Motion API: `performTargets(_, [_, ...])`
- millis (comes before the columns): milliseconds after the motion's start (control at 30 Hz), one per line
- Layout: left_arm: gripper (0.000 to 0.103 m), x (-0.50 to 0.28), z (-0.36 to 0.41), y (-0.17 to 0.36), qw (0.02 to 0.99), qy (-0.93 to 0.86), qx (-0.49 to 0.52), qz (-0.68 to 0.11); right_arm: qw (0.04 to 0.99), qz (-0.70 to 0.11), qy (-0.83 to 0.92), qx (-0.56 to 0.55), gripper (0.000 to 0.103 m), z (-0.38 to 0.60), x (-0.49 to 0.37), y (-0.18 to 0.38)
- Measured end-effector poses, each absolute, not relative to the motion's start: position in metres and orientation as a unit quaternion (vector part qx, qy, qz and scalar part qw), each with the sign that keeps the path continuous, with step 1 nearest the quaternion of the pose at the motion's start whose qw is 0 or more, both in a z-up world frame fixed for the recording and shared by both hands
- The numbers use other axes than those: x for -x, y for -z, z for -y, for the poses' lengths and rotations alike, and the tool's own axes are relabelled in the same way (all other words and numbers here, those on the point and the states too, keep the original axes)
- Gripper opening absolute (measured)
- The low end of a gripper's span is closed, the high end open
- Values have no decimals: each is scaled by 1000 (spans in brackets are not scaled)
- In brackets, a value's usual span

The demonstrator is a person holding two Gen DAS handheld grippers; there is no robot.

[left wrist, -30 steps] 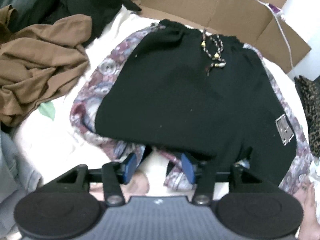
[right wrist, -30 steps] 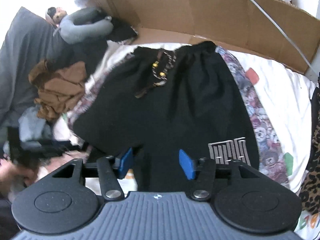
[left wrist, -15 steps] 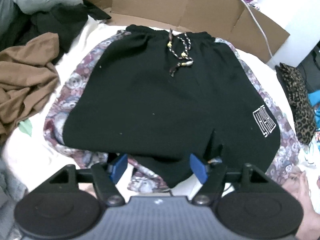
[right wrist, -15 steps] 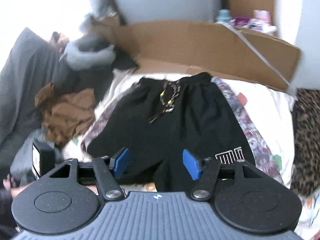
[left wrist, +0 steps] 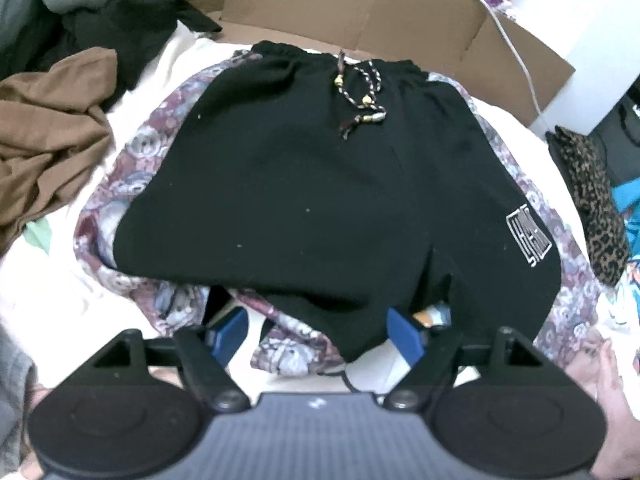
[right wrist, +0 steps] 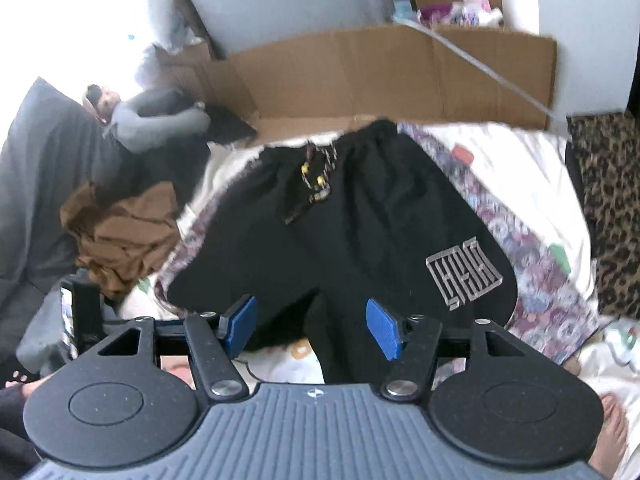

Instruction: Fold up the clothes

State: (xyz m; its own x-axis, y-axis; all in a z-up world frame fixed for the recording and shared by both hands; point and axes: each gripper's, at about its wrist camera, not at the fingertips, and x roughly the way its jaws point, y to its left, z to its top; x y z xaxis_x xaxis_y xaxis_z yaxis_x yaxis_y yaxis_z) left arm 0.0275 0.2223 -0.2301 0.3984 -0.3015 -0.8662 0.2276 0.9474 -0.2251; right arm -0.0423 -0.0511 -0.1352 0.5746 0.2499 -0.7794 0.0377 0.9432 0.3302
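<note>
Black shorts [left wrist: 320,184] [right wrist: 360,232] with a beaded drawstring and a white logo lie spread flat on a purple patterned garment [left wrist: 136,168] [right wrist: 516,240] on the bed. My left gripper [left wrist: 316,336] hovers at the near hem of the shorts, its jaws opening, and the blue pads press on nothing. My right gripper [right wrist: 312,328] is open above the near hem by the crotch, with black cloth seen between the pads but not pinched.
A crumpled brown garment [left wrist: 44,132] [right wrist: 124,232] and dark clothes [left wrist: 104,32] lie at the left. Flattened cardboard [left wrist: 360,12] [right wrist: 380,76] stands at the far edge with a white cable across it. Leopard-print fabric [left wrist: 596,204] [right wrist: 608,208] lies at the right.
The left jaws have spread wider and the left view has pulled back, so the whole shorts show. The right gripper has drawn back and up from the shorts and widened slightly.
</note>
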Motion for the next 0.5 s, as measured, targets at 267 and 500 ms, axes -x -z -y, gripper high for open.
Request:
performTargets(267, [78,-30,-247,226,862,155,91,-474,848,-496,-70,-176,67,33,51,196])
performTargets(500, [78,-30,-265,227,864,152,139,-459,830,-521,-97,-174,67,1,50,225])
